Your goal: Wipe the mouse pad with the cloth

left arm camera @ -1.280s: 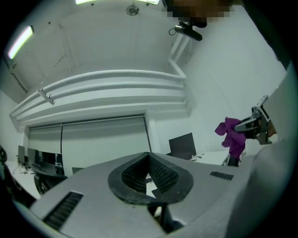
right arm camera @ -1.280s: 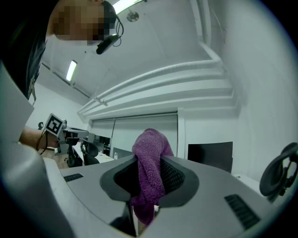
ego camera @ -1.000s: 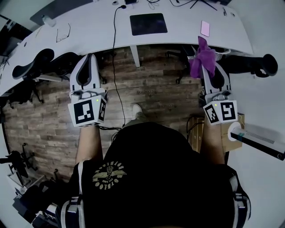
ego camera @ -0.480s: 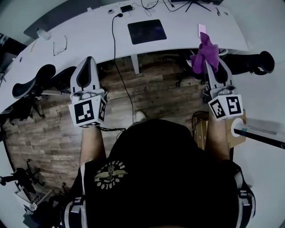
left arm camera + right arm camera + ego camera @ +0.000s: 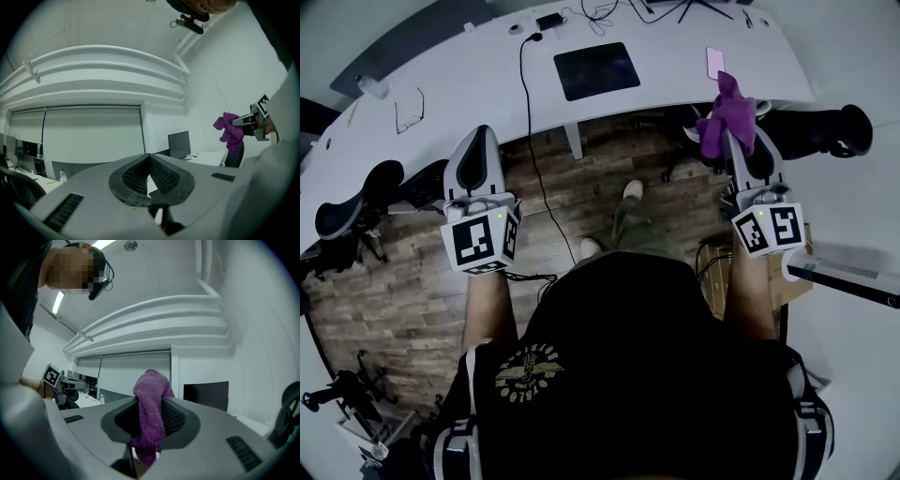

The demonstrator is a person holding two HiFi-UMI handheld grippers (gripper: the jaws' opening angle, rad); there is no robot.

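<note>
A dark mouse pad [image 5: 596, 70] lies on the white desk [image 5: 469, 84] ahead of me. My right gripper [image 5: 738, 136] is shut on a purple cloth [image 5: 727, 117], held in the air near the desk's right front edge. The cloth [image 5: 151, 416] bunches up between the right jaws and hangs below them. My left gripper [image 5: 477, 150] is shut with nothing in it, held over the floor in front of the desk's left part. From the left gripper view, the cloth [image 5: 230, 131] and the right gripper [image 5: 249, 121] show at far right.
On the desk are a pink phone [image 5: 715, 62], glasses [image 5: 409, 111], a bottle [image 5: 369, 86] and a black cable [image 5: 528, 103] running down to the wooden floor. Office chairs [image 5: 366, 192] stand left and right [image 5: 811, 128] under the desk edge. A cardboard box [image 5: 787, 277] sits at my right.
The view has shifted so the desk sits a little closer and more to the left. Both grippers keep their hold and pose; a foot now shows stepping forward.
</note>
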